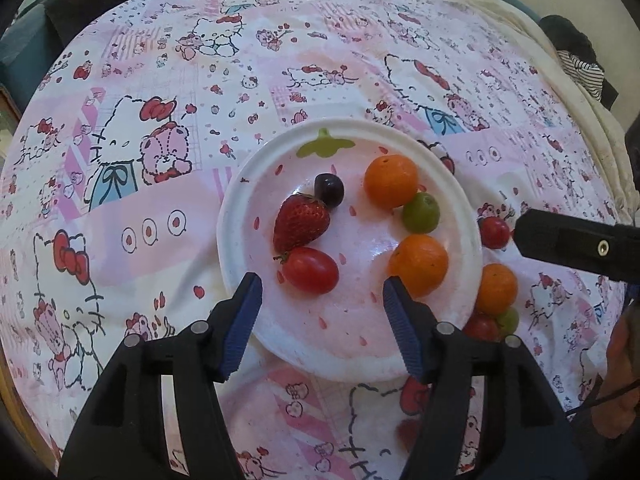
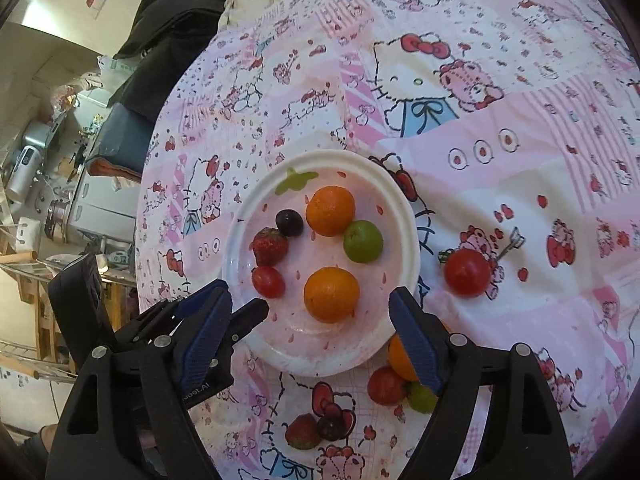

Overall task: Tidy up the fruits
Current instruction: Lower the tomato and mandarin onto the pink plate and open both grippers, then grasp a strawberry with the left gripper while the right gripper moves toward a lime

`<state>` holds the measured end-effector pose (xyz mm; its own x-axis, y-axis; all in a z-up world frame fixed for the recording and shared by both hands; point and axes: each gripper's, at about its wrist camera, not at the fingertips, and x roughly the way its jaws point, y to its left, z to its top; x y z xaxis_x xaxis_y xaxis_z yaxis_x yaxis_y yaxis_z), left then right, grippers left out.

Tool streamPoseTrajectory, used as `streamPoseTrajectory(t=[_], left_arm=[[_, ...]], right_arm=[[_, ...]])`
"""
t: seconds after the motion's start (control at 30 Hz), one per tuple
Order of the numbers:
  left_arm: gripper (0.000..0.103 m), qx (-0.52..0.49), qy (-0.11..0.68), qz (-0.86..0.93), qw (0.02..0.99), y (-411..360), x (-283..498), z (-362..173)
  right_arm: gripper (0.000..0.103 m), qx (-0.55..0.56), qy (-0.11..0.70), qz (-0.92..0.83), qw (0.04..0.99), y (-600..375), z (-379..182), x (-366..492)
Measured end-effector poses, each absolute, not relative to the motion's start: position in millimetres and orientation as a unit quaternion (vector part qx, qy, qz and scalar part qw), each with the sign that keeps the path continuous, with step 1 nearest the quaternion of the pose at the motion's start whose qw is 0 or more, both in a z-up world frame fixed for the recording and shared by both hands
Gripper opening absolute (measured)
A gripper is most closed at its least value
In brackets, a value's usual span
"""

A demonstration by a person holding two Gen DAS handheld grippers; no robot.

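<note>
A white plate [image 1: 232,216] with a strawberry print lies on the cartoon-cat cloth. It holds a strawberry [image 1: 300,222], a dark grape [image 1: 329,189], a cherry tomato [image 1: 311,270], a green grape [image 1: 420,213] and two oranges [image 1: 391,181] [image 1: 419,265]. My left gripper [image 1: 322,284] hangs open over the plate's near side, its pads apart from the tomato and the near orange. My right gripper [image 2: 311,294] is open above the near orange [image 2: 331,294], touching nothing. The right gripper's black body [image 1: 560,240] shows at the right of the left wrist view.
Loose fruit lies on the cloth right of the plate [image 2: 408,232]: a red tomato [image 2: 467,273], an orange [image 2: 400,356], a small tomato [image 2: 386,386], a green grape [image 2: 420,397], a strawberry [image 2: 303,432], a dark grape [image 2: 330,426]. Cluttered shelves [image 2: 60,200] stand beyond the table's left edge.
</note>
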<state>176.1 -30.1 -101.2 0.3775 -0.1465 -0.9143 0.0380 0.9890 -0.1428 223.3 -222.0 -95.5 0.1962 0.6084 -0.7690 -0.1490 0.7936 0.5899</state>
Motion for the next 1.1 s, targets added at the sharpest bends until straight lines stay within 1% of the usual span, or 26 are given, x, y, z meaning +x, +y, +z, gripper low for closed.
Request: streamPoseTrajectory(t=[0.4, 0.7, 0.77, 0.9, 1.0, 1.1], left_arm=[[0.059, -0.056, 0.536, -0.047, 0.841, -21.5, 143.3, -74.0], [0.059, -0.047, 0.563, -0.082, 0.821, -40.2, 102.7, -84.2], [0.059, -0.035, 0.573, -0.1, 0.813, -51.6, 90.7, -90.5], [0.059, 0.025, 0.582, -0.147, 0.799, -83.5, 70.9, -106.4], [0.057, 0.09, 0.547, -0.18, 0.813, -102.9, 60.5, -111.2], [0.056, 0.112, 0.545, -0.206, 0.805, -109.6, 61.6, -116.2]], right_arm=[[0.083, 0.203, 0.553, 0.227, 0.775, -248.4, -73.1, 189.1], [0.083, 0.229, 0.555, 0.196, 0.775, -275.6, -71.4, 155.7], [0.083, 0.235, 0.557, 0.19, 0.774, -280.3, -72.8, 148.9], [0.083, 0.238, 0.564, 0.179, 0.77, -287.8, -78.8, 137.6], [0.083, 0.234, 0.568, 0.175, 0.77, -290.4, -82.9, 134.2], [0.083, 0.22, 0.569, 0.165, 0.775, -294.6, -84.9, 132.0]])
